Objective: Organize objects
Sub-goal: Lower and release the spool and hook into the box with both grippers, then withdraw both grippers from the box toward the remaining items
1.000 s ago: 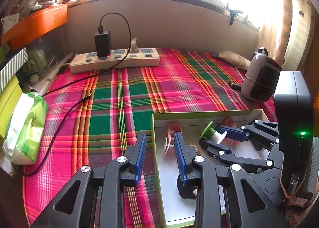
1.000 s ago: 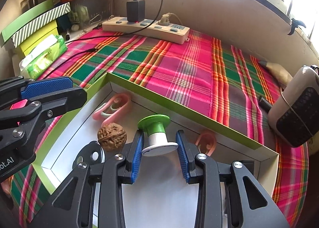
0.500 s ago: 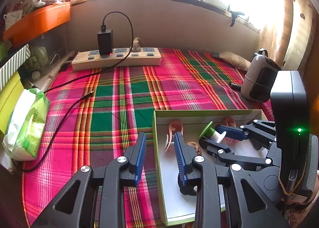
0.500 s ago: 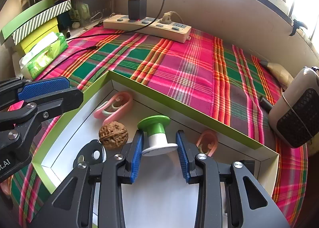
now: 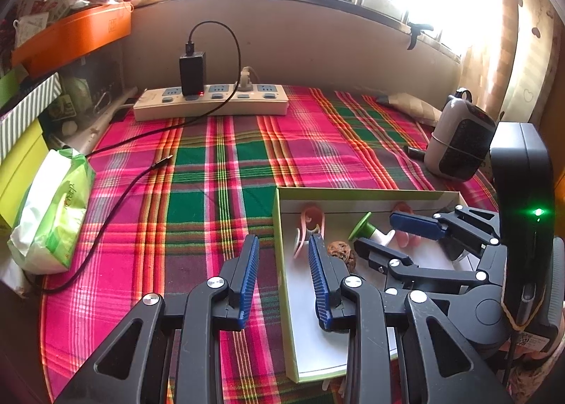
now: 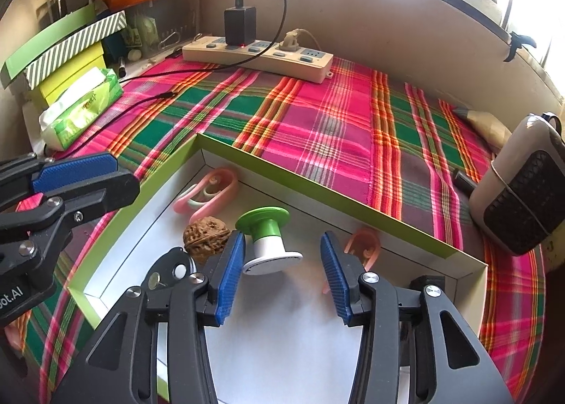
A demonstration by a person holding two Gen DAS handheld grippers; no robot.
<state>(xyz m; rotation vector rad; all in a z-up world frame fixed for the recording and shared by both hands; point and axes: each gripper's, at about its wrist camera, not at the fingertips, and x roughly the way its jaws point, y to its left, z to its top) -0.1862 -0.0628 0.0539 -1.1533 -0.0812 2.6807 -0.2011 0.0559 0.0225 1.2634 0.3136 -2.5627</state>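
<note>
A shallow box with a lime-green rim (image 6: 317,185) lies on the plaid cloth. In it are a green-and-white spool (image 6: 263,238), a walnut (image 6: 206,234), a pink clip (image 6: 212,188), a second pink piece (image 6: 363,245) and a small black item (image 6: 169,270). My right gripper (image 6: 282,270) hangs over the box floor with its jaws opening. The spool leans tilted between them, beside the left pad and clear of the right pad. My left gripper (image 5: 282,277) is open and straddles the box's left wall (image 5: 280,245) without touching it. From the left wrist I also see the spool (image 5: 367,229) and the walnut (image 5: 340,252).
A power strip (image 5: 212,104) with a black charger sits at the back. Its cable (image 5: 116,199) trails across the cloth towards a green tissue pack (image 5: 53,213) on the left. A grey-and-black device (image 5: 459,143) stands at the right. Stacked boxes (image 6: 67,47) line the left side.
The right jaws have spread apart and no longer clamp the spool, which now rests in the box. The left gripper has barely shifted.
</note>
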